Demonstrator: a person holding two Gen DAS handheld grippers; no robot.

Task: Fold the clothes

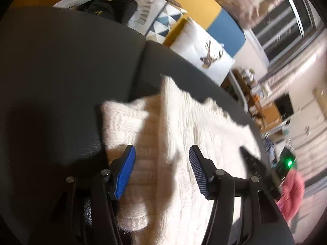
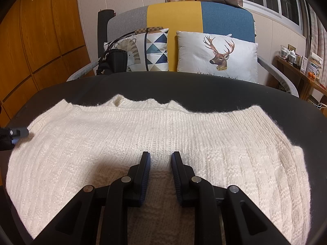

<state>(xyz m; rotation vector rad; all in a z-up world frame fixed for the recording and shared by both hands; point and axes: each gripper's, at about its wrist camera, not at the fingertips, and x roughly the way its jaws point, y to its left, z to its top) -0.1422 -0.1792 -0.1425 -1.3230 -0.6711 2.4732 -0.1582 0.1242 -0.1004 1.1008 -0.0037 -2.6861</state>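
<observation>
In the left wrist view, the left gripper [image 1: 162, 150] fills the bottom of the frame, its two blue-padded fingers [image 1: 124, 173] standing well apart with nothing pressed between them; the jaws are open above the knit. Under and beyond them lies the cream sweater [image 1: 184, 122], a thick ribbed knit, bunched in folds across the middle and lower centre of the frame on a dark padded surface [image 1: 61, 71]. This view is blurred. At the upper left a black bag [image 1: 110, 6] rests against a cushion with triangles [image 1: 161, 24]; the grey lettering on that cushion is too smeared to read. A white cushion with a deer [image 1: 204, 55] sits right of centre. At the lower right edge a pink cloth [image 1: 292, 194] lies below a small green light [image 1: 288, 161].

In the right wrist view, the right gripper [image 2: 160, 155] rises from the bottom centre, its fingers close together but with a narrow gap; they hover over the sweater [image 2: 122, 134], and no cloth is caught between the pads. The sweater lies spread flat and wide across the dark surface [image 2: 224, 89], ribs running toward the camera, its far edge wavy. The tip of the left gripper [image 2: 17, 132] shows at the left edge, touching the sweater's border. Behind, a grey, yellow and blue sofa [image 2: 173, 14] holds the bag [image 2: 112, 61], the triangle cushion [image 2: 157, 49] and the deer cushion [image 2: 216, 57], whose bottom line of script is cut off and unreadable. A side table with jars [image 2: 294, 61] stands at the right.
</observation>
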